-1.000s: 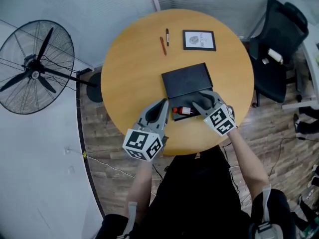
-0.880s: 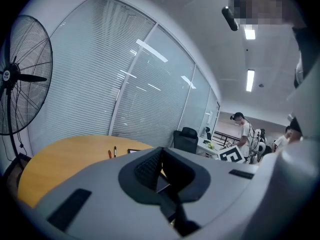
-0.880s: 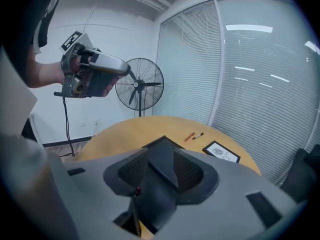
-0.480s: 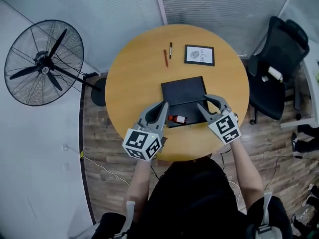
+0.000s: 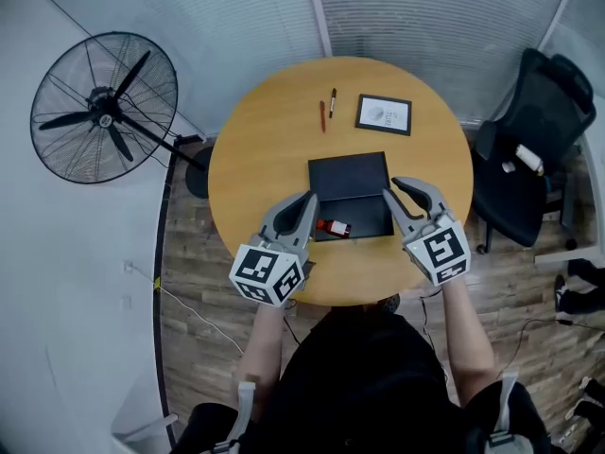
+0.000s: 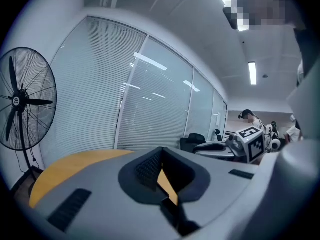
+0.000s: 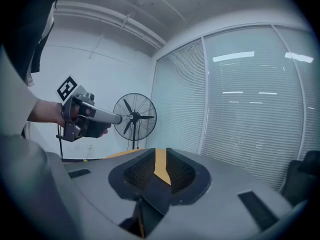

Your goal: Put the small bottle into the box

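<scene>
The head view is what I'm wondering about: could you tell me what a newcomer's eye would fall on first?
A round wooden table fills the middle, carrying an open black box with a small red bottle at its near-left corner. The left hand-held gripper and the right hand-held gripper hover either side, the right's jaws closing on nothing. A large standing fan is off to the left.

The grey plastic left tongs (image 6: 162, 171) fill the lower frame. Their jaws seem almost together, with only a sliver of the round orange wooden table (image 6: 75, 166) showing between them. A black standing fan (image 6: 22, 104) stands at the left before white window blinds (image 6: 115, 94). The right tongs (image 6: 202, 147) hover at the far right.
</scene>
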A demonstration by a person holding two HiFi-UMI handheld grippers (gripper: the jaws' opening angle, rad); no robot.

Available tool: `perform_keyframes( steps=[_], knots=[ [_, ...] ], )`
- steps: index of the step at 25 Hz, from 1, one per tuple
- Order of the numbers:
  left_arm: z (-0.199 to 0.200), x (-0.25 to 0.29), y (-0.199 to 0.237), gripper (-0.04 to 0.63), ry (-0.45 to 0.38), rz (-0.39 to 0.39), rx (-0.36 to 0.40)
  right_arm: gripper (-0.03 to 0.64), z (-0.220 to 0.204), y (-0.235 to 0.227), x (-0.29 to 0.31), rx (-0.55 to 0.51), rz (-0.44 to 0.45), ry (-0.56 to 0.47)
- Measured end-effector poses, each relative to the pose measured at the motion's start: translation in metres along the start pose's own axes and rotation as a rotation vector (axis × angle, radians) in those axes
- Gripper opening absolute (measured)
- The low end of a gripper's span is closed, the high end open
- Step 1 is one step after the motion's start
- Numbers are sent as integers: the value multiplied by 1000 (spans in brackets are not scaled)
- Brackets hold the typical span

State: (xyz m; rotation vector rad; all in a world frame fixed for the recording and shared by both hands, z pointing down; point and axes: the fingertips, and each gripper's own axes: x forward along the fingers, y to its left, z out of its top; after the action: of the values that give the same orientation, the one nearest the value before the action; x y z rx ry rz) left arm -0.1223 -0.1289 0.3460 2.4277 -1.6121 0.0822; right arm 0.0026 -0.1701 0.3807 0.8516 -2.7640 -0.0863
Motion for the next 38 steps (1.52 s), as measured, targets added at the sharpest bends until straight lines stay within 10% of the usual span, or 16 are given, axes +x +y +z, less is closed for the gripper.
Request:
perform_keyframes(
  steps=[38],
  knots=[
    [0, -28, -19, -2, -29, 99, 4, 11, 27, 10, -34, 114, 70, -100]
  ],
)
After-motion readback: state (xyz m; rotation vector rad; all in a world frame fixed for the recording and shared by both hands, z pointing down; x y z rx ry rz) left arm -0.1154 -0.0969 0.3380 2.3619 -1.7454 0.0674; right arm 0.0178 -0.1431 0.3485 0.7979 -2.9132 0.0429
